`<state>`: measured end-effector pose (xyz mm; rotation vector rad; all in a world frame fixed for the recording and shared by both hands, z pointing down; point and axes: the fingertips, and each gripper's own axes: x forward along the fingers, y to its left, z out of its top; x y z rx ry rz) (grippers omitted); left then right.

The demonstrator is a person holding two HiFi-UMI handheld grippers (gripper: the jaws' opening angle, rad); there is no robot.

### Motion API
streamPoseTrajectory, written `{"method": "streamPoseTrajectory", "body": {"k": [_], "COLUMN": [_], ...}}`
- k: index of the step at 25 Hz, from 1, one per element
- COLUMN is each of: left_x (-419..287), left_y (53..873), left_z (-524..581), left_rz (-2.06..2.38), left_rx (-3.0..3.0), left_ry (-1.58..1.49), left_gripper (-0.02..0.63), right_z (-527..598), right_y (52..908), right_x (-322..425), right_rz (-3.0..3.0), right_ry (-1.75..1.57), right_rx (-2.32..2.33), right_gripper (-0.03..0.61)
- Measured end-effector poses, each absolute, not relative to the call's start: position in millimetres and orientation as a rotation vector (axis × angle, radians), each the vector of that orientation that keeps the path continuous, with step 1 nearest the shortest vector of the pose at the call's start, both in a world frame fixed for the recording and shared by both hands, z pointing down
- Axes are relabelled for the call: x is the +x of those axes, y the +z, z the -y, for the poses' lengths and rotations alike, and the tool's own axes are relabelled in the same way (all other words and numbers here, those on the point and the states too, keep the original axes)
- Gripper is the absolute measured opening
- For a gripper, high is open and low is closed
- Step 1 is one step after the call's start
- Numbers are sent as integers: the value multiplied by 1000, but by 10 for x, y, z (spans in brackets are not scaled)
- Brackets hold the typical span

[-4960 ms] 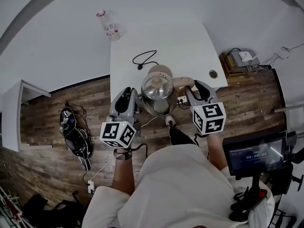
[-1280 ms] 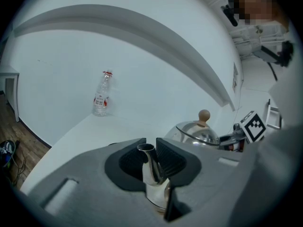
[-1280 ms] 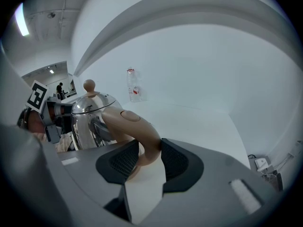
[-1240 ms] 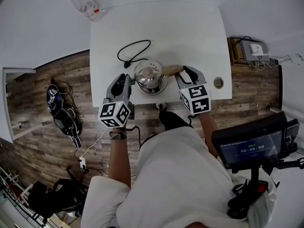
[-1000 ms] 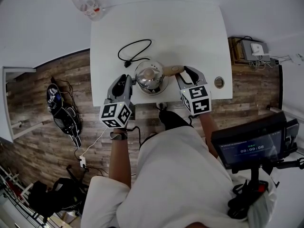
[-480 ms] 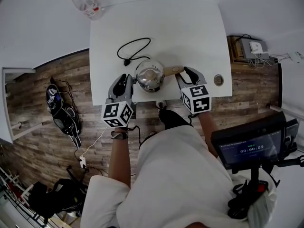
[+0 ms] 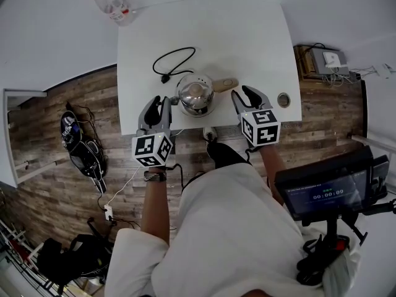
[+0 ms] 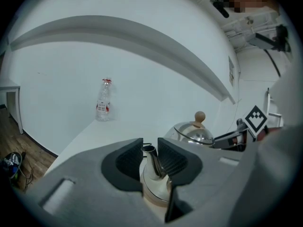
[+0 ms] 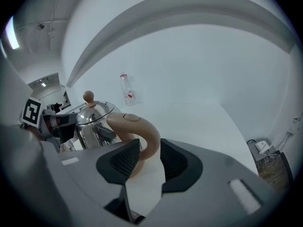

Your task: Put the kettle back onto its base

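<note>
A shiny steel kettle (image 7: 196, 94) with a beige handle (image 7: 224, 83) and a wooden lid knob stands on its beige base (image 8: 154, 203) near the front edge of the white table (image 7: 247, 36). My left gripper (image 7: 158, 102) is open just left of the kettle, and the spout (image 8: 149, 156) shows through the gap between its pads. My right gripper (image 7: 246, 94) sits to the right, a little short of the handle. Its jaws are closing. The handle (image 9: 144, 136) lines up with their gap, but the pads do not press on it.
A black power cord (image 7: 172, 62) loops on the table behind the kettle. A clear bottle (image 7: 111, 5) stands at the far left corner. A round cable hole (image 7: 283, 98) is at the table's front right. A monitor (image 7: 322, 190) stands to my right.
Five seconds ago the kettle was held up nearer the table's edge; it now rests on the table. Over the last second the right gripper drew slightly back from the handle.
</note>
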<state>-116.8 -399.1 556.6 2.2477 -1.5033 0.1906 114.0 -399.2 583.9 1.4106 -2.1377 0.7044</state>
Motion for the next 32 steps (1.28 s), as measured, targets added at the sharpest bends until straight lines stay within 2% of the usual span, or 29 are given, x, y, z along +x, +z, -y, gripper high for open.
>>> {"method": "streamPoseTrajectory", "body": {"k": [8, 12, 16, 20, 26, 32], "left_x": [-1280, -1240, -1111, -1061, -1072, -993], "left_y": [5505, 5336, 5167, 4741, 3979, 3604], "left_z": [4014, 4089, 4233, 4016, 3335, 2937], "left_rz": [1606, 1644, 1585, 1560, 1568, 1552], "left_rx": [2278, 2371, 2446, 2533, 2672, 2809], "left_ry": [304, 373, 342, 278, 159, 132], "left_gripper": [94, 89, 41, 12, 6, 6], "right_z": [4087, 4154, 4259, 4010, 3290, 2927], "right_y": [5661, 5463, 5298, 4830, 3890, 3391], "right_x": [1238, 1284, 1317, 1186, 966, 804], "right_rz": [2147, 2154, 2124, 2195, 2315, 2385], "right_ry": [664, 571, 449, 343, 129, -17], "right_rx": [1502, 1571, 1614, 1627, 1672, 1695], "right_gripper": [122, 44, 5, 3, 3, 2]}}
